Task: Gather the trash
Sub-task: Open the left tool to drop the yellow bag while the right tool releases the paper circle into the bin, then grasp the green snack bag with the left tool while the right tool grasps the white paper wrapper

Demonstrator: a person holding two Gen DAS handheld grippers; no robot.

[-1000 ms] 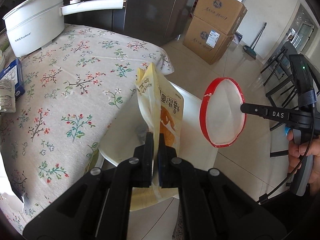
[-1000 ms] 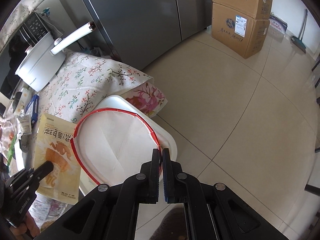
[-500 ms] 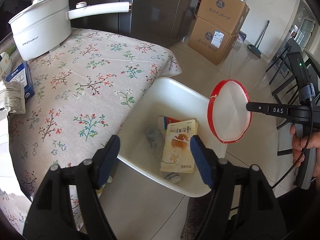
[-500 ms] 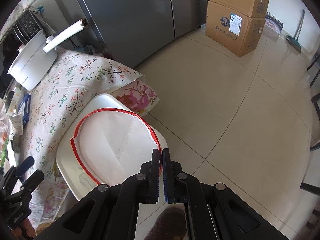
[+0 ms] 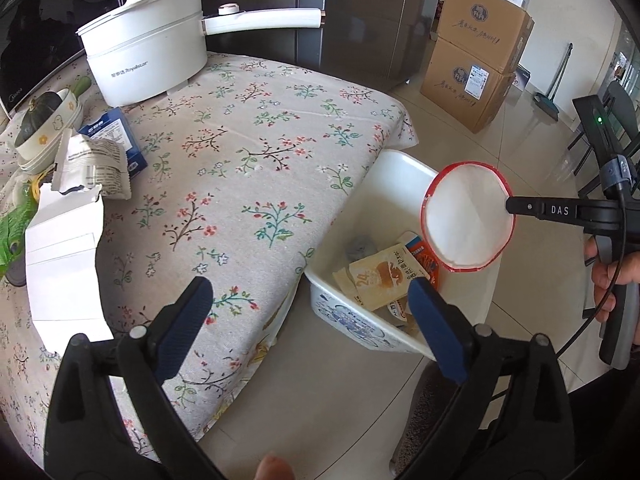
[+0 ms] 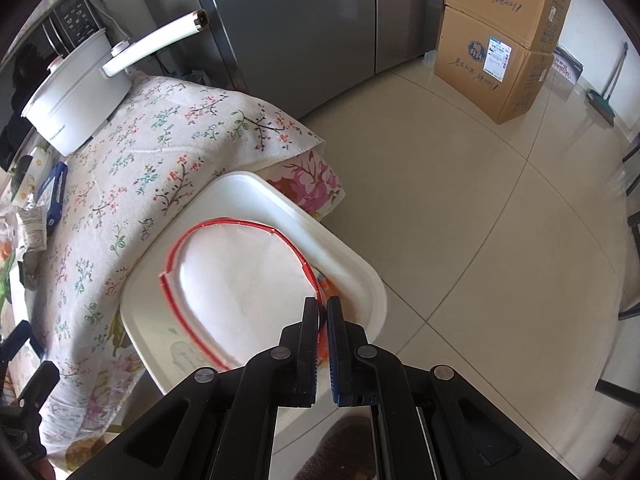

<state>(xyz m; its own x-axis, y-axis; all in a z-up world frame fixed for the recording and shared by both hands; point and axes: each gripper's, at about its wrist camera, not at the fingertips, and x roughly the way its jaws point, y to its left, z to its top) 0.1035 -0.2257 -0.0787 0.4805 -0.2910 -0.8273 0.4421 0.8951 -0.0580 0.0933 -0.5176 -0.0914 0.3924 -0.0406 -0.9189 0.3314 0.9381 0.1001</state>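
My left gripper (image 5: 310, 308) is open and empty, above the table edge beside the white bin (image 5: 394, 172). A yellow snack bag (image 5: 382, 276) lies inside the bin with other wrappers. My right gripper (image 6: 323, 314) is shut on the rim of a red-edged white lid (image 6: 240, 284), holding it over the bin (image 6: 352, 264). The lid also shows in the left wrist view (image 5: 468, 220), held to the right of the bin. A torn grey-white wrapper (image 5: 94, 166) lies on the floral tablecloth (image 5: 240, 160) at the left.
A white electric pot (image 5: 148, 64) stands at the back of the table. A blue box (image 5: 116, 136), white box (image 5: 64, 256) and bowls (image 5: 44, 128) sit at the left. Cardboard boxes (image 5: 480, 68) stand on the tiled floor behind.
My left gripper opened and dropped the yellow snack bag into the bin, then drew back toward the table. The right gripper kept hold of the lid.
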